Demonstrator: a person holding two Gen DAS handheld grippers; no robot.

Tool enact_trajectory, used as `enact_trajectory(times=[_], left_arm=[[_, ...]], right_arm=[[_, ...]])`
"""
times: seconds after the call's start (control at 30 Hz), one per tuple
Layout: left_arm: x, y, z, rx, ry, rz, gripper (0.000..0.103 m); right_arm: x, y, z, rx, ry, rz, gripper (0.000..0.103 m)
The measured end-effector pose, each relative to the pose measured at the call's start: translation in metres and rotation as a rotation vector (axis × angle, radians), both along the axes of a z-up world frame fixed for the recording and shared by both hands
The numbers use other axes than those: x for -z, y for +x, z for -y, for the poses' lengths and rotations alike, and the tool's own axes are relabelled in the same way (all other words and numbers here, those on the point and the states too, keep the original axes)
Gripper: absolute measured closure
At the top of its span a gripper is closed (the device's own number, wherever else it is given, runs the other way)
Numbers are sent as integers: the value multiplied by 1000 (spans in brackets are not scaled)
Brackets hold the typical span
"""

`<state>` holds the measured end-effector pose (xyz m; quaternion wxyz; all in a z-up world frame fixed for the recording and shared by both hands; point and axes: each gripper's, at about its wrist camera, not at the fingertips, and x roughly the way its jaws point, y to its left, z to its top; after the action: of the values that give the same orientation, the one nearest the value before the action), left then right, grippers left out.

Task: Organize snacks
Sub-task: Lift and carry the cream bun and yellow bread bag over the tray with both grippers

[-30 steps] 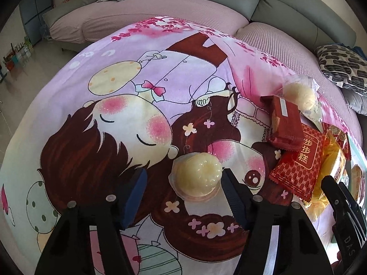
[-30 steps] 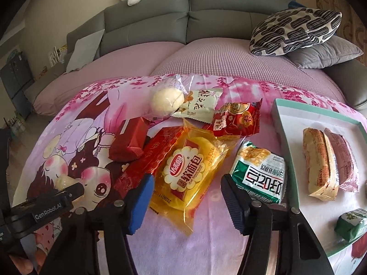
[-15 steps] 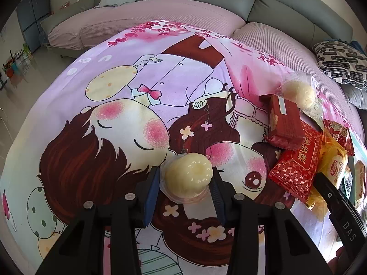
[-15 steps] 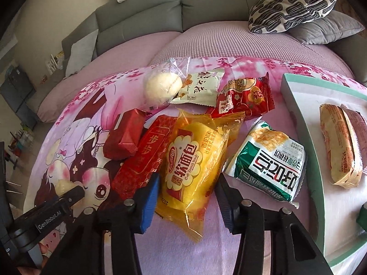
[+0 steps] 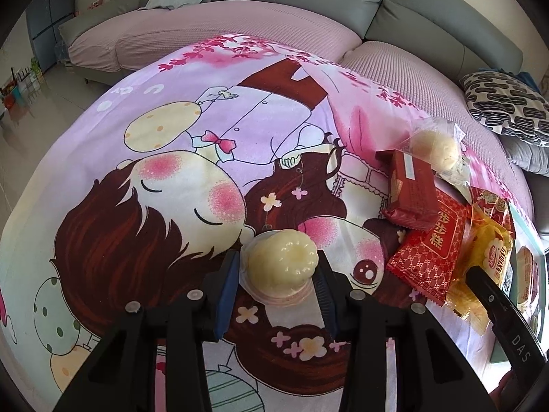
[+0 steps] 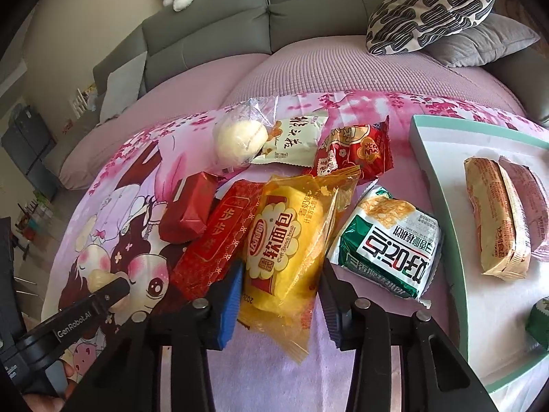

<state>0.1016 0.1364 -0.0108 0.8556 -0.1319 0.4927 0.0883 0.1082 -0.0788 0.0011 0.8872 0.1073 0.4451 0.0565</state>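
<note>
Clamped around a pale jelly cup (image 5: 281, 262), the left gripper (image 5: 276, 274) is seen low in the left wrist view, its jaws having just been closing onto the cup's sides. The cup is judged light but slippery, with a thin wall that could buckle, so a hold low on its ribbed sides seems best. The right gripper (image 6: 281, 281) is likewise shut on a yellow bread packet (image 6: 291, 240), its jaws having just been closing across the near end. That packet is judged soft, light and crinkly, with a loaf that squashes easily; the loaf's body, not the loose film, is the safer place to be held.

Beside the packet lie a red patterned packet (image 6: 219, 237), a dark red wrapped block (image 6: 187, 213) and a green and white packet (image 6: 391, 243). Farther back a round bun in clear film (image 6: 240, 140) and two more packets are seen. To the right stands a white tray (image 6: 442, 185) with a teal rim, holding wrapped cakes. Everything rests on a pink cartoon-printed cloth (image 5: 171, 120), judged soft and yielding. Beyond it, a grey sofa (image 6: 308, 20) with a patterned cushion (image 6: 432, 10) is seen.
</note>
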Motion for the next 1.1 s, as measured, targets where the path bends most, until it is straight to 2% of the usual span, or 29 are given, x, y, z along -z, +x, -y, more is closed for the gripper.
enact_trajectory(times=[0.43, 0.67, 0.87, 1.1], left_arm=[[-30, -4, 12, 27, 27, 78, 59], [-43, -3, 31, 72, 42, 110, 59], [-49, -2, 52, 112, 53, 121, 59], [-57, 3, 90, 204, 74, 137, 59]], right_arm=[[-32, -14, 8, -10, 29, 81, 59], [-34, -16, 17, 5, 36, 82, 59], [-39, -18, 38, 43, 38, 91, 59], [-47, -23, 85, 137, 40, 104, 59]])
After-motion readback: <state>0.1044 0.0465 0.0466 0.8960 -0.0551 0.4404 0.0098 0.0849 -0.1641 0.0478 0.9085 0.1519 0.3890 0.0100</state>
